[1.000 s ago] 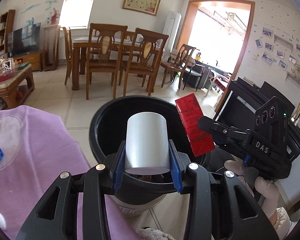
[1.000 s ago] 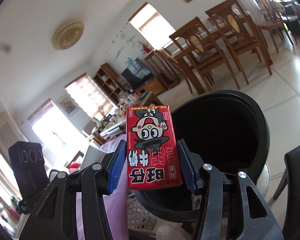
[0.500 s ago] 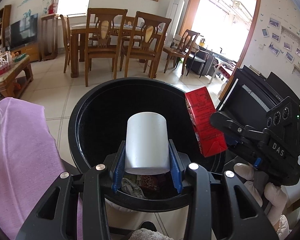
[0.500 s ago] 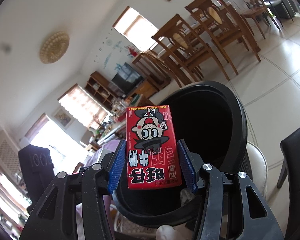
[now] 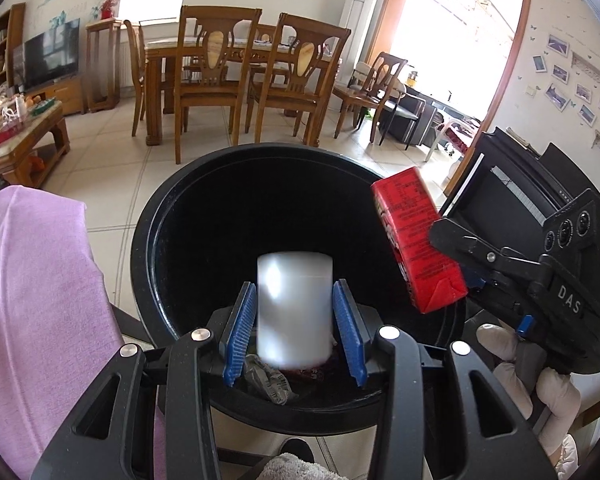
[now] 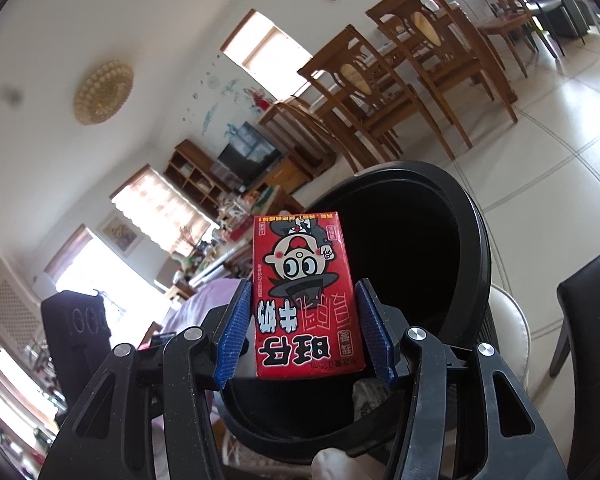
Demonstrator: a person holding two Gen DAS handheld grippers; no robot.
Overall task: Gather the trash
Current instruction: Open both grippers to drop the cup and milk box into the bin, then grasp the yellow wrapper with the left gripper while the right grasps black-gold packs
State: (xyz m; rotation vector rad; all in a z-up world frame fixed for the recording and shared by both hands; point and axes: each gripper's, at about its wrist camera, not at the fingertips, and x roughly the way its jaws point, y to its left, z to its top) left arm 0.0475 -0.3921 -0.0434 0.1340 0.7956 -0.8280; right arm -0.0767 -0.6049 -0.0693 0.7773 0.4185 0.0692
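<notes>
Silver can (image 5: pixel 295 307): upright, blurred, directly above bin (image 5: pixel 160 216) mouth; left gripper (image 5: pixel 295 336) fingers just parted, can between them. Red carton (image 6: pixel 306 296): clamped in right gripper (image 6: pixel 304 332), beside rim.

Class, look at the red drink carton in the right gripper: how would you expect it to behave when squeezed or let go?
The red drink carton looks like thin card, so it probably dents if squeezed hard. Its flat sides sit squarely between the right gripper pads, so it should not roll. Being small, it is likely light and would drop into the black bin below.
</notes>
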